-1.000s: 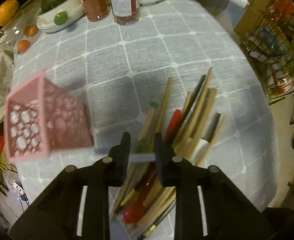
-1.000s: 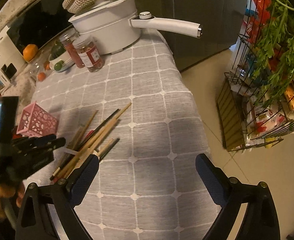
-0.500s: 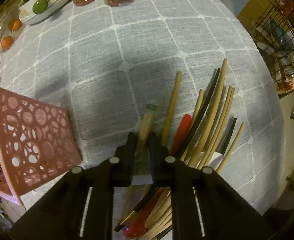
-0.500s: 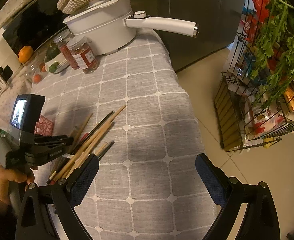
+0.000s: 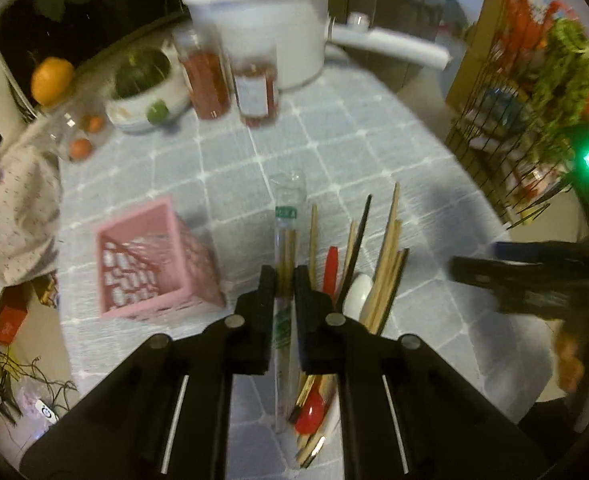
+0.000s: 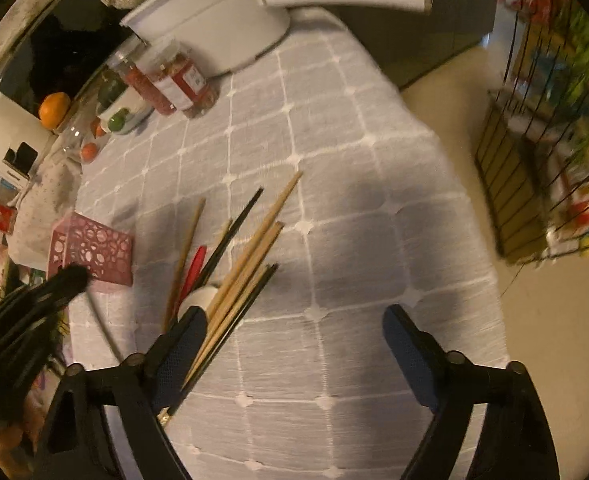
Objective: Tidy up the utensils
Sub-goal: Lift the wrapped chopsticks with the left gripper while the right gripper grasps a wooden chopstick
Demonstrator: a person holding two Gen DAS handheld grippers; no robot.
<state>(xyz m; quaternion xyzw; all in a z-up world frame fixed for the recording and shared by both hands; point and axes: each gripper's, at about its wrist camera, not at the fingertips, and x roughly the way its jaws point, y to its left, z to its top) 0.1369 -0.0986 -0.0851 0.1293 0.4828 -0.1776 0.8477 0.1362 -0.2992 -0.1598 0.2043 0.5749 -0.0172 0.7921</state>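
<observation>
My left gripper (image 5: 281, 280) is shut on a clear plastic sleeve of wooden chopsticks (image 5: 287, 216) and holds it lifted above the table. A pile of chopsticks, a red spoon and a white spoon (image 5: 358, 264) lies on the grey checked tablecloth just to the right of it. A pink perforated basket (image 5: 150, 260) lies tipped on its side to the left. My right gripper (image 6: 294, 344) is open and empty, low over the pile (image 6: 238, 256), its left finger beside the chopstick ends. The basket (image 6: 90, 248) and the left gripper (image 6: 54, 284) show at its left.
At the table's far end stand a white pot with a long handle (image 6: 222, 20), two red jars (image 5: 230, 80), a bowl of greens (image 5: 146, 92) and small fruits. A wire rack with vegetables (image 6: 554, 140) stands on the floor right of the table edge.
My left gripper has lifted the sleeved chopsticks off the table and tilted up. My right gripper has moved down and left toward the pile.
</observation>
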